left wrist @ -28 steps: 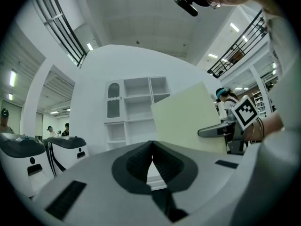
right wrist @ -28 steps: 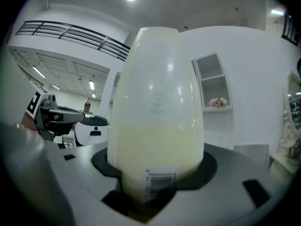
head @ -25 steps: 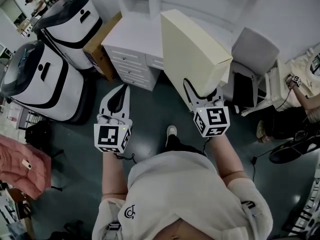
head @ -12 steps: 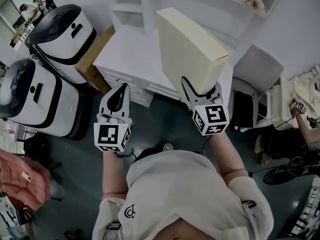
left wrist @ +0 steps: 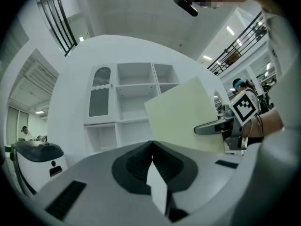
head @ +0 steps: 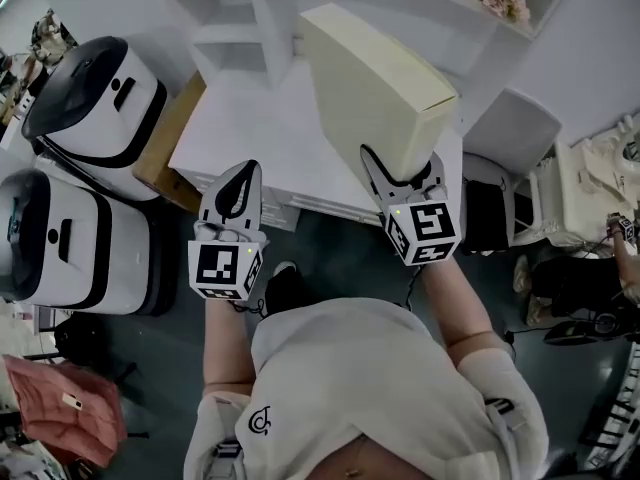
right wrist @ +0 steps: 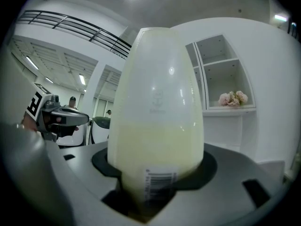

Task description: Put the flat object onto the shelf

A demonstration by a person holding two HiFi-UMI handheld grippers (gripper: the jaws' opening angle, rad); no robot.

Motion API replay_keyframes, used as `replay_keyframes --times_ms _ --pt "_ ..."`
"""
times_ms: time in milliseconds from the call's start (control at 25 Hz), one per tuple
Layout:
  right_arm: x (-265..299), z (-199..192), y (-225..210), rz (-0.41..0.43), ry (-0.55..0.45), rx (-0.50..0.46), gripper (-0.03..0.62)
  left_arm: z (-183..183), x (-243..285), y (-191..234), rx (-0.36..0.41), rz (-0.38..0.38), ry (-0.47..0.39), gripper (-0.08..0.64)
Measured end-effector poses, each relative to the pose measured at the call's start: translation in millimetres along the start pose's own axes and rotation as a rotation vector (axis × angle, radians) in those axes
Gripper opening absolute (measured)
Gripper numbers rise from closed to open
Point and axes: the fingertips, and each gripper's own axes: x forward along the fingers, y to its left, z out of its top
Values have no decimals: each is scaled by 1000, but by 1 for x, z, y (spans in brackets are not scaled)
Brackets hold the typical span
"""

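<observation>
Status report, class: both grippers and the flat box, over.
Right gripper shut on cream flat box. Left gripper shut, empty. Box over white desk, shelf unit ahead, nothing between.

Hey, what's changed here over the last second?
The person stepped toward the desk and shelf, so the box now shows over the desk; the white machines slid left in the head view. Unchanged: right gripper shut on the box, left gripper shut, empty.

floor [head: 150,358]: dark | desk [head: 250,138]: white | shelf unit [head: 222,34]: white, behind desk | chair [head: 515,128]: pale grey, beside desk
</observation>
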Motion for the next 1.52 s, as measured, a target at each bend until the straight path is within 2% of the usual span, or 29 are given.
replay_keyframes --times_ms 280,600,880,1160,1360,1520 --pt "60 19 0 -168 8 -86 287 3 59 67 26 -147 -38 12" --pt "111 63 3 -379 40 -303 288 -3 101 121 22 -300 -79 12" --pt "152 113 -4 -530 176 -666 288 -13 117 158 12 -379 -83 12" --pt "185 148 -25 -616 321 -962 290 -17 128 166 -1 -424 -88 12" --pt "212 166 -38 -633 400 -1173 290 -20 132 175 -14 -414 -86 12" --pt "237 171 -50 -605 437 -1289 290 -20 133 178 -21 -392 -81 12"
